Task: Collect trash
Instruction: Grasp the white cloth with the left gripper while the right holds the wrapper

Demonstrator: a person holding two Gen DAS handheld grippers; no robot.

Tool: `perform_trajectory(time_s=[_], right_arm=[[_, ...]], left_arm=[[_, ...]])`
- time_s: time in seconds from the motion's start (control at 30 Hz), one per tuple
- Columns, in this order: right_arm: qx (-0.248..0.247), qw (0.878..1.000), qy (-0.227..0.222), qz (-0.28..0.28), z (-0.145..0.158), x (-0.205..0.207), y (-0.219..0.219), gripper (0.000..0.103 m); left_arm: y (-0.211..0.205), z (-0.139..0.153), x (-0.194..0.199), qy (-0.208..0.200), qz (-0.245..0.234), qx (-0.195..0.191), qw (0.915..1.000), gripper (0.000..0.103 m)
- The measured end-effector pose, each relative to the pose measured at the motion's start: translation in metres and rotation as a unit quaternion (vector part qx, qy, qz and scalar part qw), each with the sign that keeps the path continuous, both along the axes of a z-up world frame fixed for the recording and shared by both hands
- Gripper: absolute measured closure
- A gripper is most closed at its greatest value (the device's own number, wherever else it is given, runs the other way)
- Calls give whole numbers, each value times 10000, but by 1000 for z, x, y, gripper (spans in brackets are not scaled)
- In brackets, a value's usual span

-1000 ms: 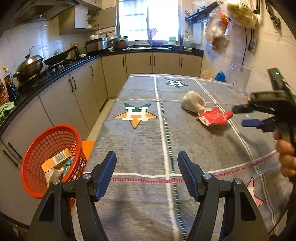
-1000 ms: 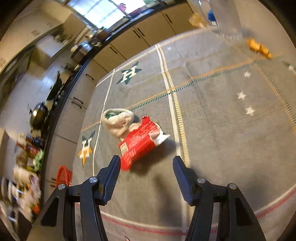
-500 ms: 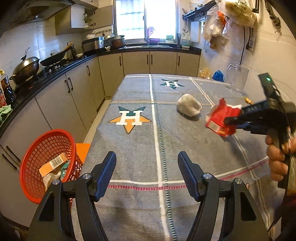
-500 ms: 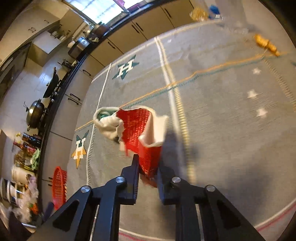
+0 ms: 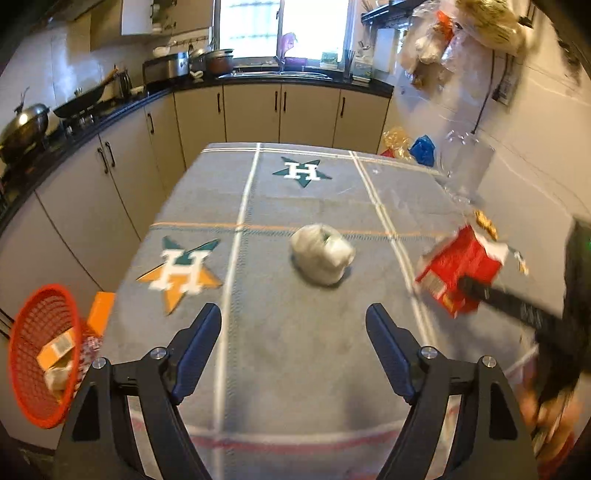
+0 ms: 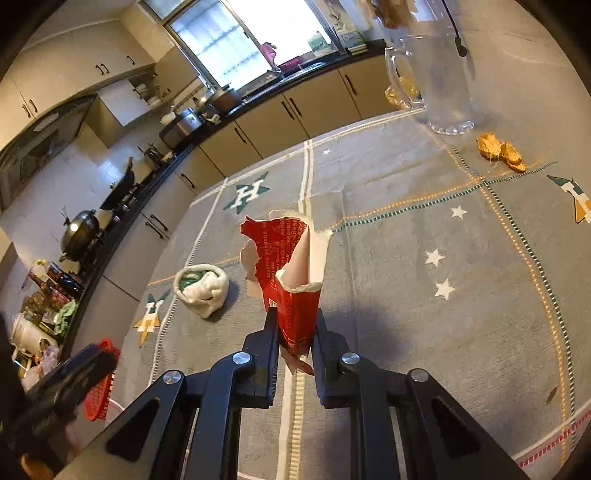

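Between the right claw (image 6: 294, 328) pads — torn red wrapper (image 6: 291, 273), pinched upright

Daylight is coming in through the kitchen window (image 5: 280, 27) and it is burning out to plain white – no detail is showing in the panes. The room is looking warm and a little dim, and the corners of both views are fading to black. The fisheye is bending the cabinets (image 5: 280, 110) and the table edges strongly toward the rim. In the left wrist view the right side is smearing with motion blur – the red wrapper (image 5: 458, 269) is looking soft. In the right wrist view the picture is staying sharper, and a dark shadow is lying on the tablecloth (image 6: 406, 258).
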State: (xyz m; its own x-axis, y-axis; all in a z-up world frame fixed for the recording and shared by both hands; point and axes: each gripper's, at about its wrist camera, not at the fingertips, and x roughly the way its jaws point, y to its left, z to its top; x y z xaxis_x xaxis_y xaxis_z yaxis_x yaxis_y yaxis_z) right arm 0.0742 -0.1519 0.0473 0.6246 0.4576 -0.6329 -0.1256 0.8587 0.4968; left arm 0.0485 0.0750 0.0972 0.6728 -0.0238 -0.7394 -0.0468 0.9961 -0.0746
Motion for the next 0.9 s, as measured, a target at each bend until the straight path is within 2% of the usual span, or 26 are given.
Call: perform_trajectory(time_s=[0.17, 0.4, 0.53, 0.57, 0.67, 0.7, 0.83, 0.9], right_arm=[[15, 9997, -202, -116, 8, -7, -8, 86], [243, 9996, -60, -105, 4, -6, -13, 86], [241, 9997, -46, -56, 5, -5, -11, 86], [229, 9997, -44, -53, 5, -4, -11, 86], [181, 9998, -27, -46, 4, -3, -10, 86], [167, 9998, -18, -46, 3, -3, -9, 86], [73, 10000, -33, -12, 3, -2, -5, 86], [27, 10000, -57, -1, 3, -3, -2, 86]], left_arm=[[-15, -14, 46, 237, 279, -55, 9993, 24], [-13, -44, 97, 565, 706, -143, 9958, 24], [-14, -61, 109, 750, 595, -287, 9950, 24], [-14, -62, 109, 741, 554, -331, 9952, 26], [-18, -65, 107, 745, 357, -370, 9959, 47], [-20, -64, 103, 715, 243, -403, 9963, 61], [-26, -59, 86, 526, 81, -28, 9986, 70], [-24, -58, 74, 484, 40, -32, 9988, 71]])
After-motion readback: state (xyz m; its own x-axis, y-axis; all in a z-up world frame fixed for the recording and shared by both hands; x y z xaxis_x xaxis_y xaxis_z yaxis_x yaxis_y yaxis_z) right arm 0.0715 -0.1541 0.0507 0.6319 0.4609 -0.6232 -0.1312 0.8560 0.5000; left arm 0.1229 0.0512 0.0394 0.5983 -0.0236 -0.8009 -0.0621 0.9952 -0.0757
